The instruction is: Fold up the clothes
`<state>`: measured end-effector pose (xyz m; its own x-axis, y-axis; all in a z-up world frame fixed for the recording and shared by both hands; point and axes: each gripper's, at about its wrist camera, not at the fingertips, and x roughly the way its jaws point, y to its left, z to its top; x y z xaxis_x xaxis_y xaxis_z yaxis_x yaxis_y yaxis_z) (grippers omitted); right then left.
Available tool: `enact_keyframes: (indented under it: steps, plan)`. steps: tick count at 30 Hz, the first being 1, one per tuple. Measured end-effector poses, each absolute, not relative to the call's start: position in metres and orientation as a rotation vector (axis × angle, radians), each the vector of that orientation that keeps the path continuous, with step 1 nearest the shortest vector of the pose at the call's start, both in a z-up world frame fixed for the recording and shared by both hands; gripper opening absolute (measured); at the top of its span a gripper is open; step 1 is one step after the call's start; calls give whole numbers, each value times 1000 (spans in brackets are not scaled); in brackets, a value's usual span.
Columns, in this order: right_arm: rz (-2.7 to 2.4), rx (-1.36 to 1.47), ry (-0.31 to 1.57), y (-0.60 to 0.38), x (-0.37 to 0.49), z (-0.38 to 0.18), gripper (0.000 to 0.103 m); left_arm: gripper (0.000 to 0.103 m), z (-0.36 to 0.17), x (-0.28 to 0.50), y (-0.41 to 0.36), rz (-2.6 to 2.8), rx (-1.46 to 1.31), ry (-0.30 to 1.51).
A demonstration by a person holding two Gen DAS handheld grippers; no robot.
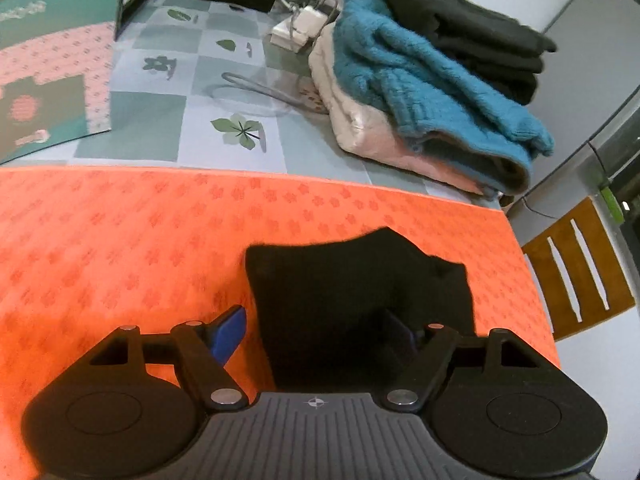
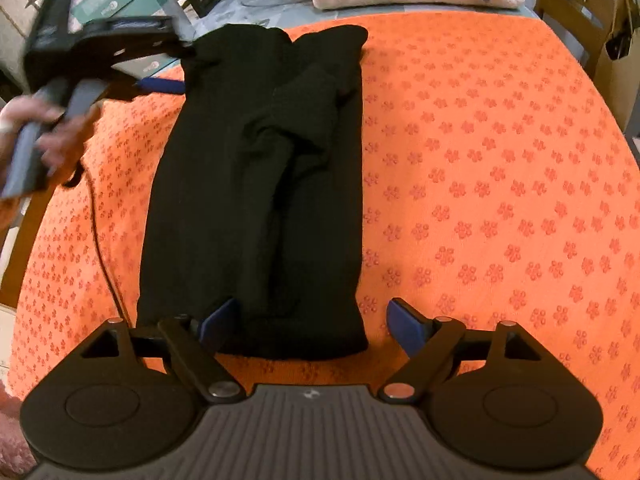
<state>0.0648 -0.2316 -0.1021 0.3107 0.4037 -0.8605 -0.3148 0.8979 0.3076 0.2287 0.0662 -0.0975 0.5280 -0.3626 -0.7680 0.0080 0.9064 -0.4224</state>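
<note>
A black garment, folded into a long narrow strip, lies flat on the orange mat. My right gripper stands open at the strip's near end, and the right half of that end lies between its blue fingers. In the left wrist view the far end of the black garment sits between the widely spread fingers of my left gripper, which is open. The right wrist view also shows the left gripper at the garment's far left corner, held by a hand.
A stack of folded clothes rests on the checked tablecloth beyond the mat: cream, teal knit, black on top. Behind it lie a white charger and a loose cable. A wooden chair stands past the table's right edge.
</note>
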Motion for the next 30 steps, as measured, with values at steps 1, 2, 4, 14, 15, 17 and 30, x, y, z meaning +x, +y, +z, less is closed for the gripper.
enact_keyframes:
  steps: [1, 2, 4, 14, 15, 17, 30]
  plan:
    - [473, 87, 1162, -231, 65, -101, 88, 77, -100, 232, 66, -233, -402, 996]
    - [469, 88, 1163, -231, 66, -100, 87, 77, -102, 235, 65, -237, -410, 995]
    - [466, 91, 1163, -230, 66, -99, 84, 73, -107, 241, 64, -245, -426, 992]
    - [474, 28, 1142, -217, 67, -92, 29, 20, -107, 234, 66, -193, -446, 928]
    - [479, 15, 1136, -215, 66, -90, 26, 18, -104, 233, 64, -190, -437, 919]
    - [489, -12, 1122, -210, 65, -85, 21, 18, -95, 229, 59, -211, -416, 894]
    - [432, 60, 1021, -260, 38, -21, 19, 17, -1, 184, 22, -295, -374, 704]
